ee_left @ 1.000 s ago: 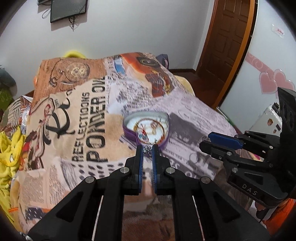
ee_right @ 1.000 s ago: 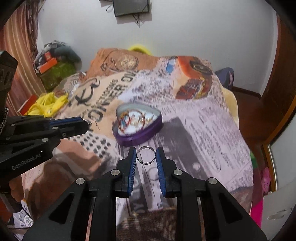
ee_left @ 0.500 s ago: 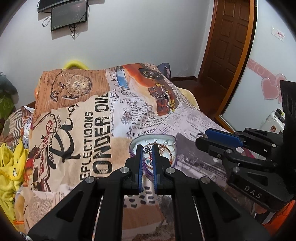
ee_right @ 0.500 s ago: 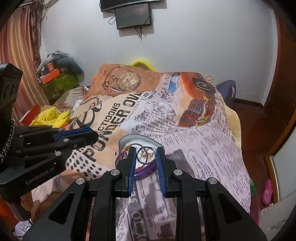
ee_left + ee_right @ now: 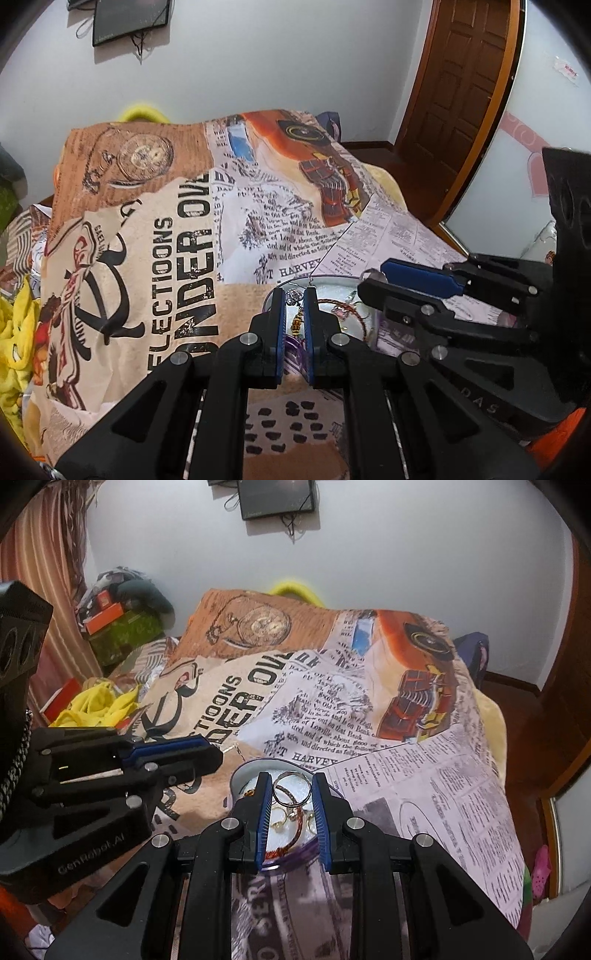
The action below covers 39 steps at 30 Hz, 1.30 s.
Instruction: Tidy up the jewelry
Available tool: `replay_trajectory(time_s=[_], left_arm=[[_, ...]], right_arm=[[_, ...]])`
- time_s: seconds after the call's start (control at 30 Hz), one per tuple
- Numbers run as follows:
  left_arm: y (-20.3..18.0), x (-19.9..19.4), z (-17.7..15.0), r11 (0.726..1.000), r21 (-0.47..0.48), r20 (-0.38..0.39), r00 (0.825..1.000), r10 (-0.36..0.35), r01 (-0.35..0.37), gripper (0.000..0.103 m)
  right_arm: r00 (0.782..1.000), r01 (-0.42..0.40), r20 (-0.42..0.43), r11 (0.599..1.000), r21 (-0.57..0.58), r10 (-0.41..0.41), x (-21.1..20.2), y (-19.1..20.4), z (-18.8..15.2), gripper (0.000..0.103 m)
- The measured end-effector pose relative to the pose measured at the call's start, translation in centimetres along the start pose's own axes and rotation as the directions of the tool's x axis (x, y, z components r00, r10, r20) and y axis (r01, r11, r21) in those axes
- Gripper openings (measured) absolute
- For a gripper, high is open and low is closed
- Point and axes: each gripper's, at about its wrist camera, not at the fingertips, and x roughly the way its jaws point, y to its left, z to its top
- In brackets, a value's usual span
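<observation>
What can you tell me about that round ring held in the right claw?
The ring is a thin plain hoop that looks like silvery metal, with no stone that I can see. It stands on edge, its opening towards the camera, pinched on both sides between the blue pads of the right claw. It hangs just above the purple jewelry box, over the gold pieces lying on the box's white lining. Nothing but the pads seems to touch it.

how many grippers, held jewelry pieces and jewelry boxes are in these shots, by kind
Tools: 2, the left tool and the right tool
Held jewelry: 2, a crystal earring in the left, a silver ring in the right
Jewelry boxes: 1, the purple box, other pieces inside too tangled to count
Total: 5
</observation>
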Motion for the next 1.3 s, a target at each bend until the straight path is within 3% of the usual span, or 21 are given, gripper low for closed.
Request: replay_trajectory(time_s=[0.4,0.8,1.1,1.3], left_arm=[[0.7,3.2,-0.2,0.999,-0.031,-0.068,0.997,-0.041,0.039,0.007],[1.0,1.9,-0.1,0.998,-0.046,-0.060,0.997,-0.042,0.039,0.007],[-0.4,-5.5,0.9,1.000,-0.013,0.077,0.997,0.011,-0.010,0.007],[-2.7,-13.3,1.3,0.999,0.023,0.236,0.971,0.038,-0.045,0.008]], right_arm=[[0.997,-0.026,-0.069,1.000,-0.015,0.025,2.9,-0.8,0.3,0.020],[0.994,-0.025,-0.106,0.999,-0.039,0.021,3.1,-0.1,0.1,0.020],[1.000,0.006,0.013,0.999,-0.034,-0.005,-2.8,0.9,1.4,0.020],[0.982,0.047,0.186,0.998,-0.043,-0.038,-10.6,2.8,2.3,0.020]])
